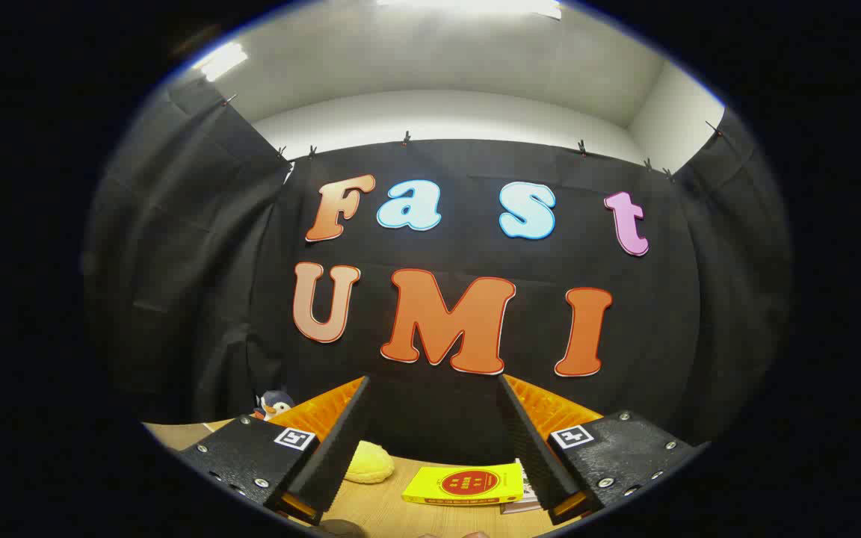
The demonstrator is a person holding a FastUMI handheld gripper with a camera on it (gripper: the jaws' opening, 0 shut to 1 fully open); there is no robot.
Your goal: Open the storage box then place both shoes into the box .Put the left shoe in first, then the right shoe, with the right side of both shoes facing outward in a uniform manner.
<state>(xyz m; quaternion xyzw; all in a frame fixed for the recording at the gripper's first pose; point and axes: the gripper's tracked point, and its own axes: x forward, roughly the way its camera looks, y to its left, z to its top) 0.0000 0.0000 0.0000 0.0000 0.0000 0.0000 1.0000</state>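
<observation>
The tool (434, 388) is pointing at the black cloth wall (176, 299), its two ridged fingers (341, 441) standing wide apart and gripping nothing. Below them a pale wooden surface (393, 512) is carrying a soft, rounded yellow cushion (369, 462) and a flat yellow book (468, 483) with a red disc on its cover. A small plush penguin (273, 404) is sitting by the wall. White walls and ceiling lights are showing above the cloth.
</observation>
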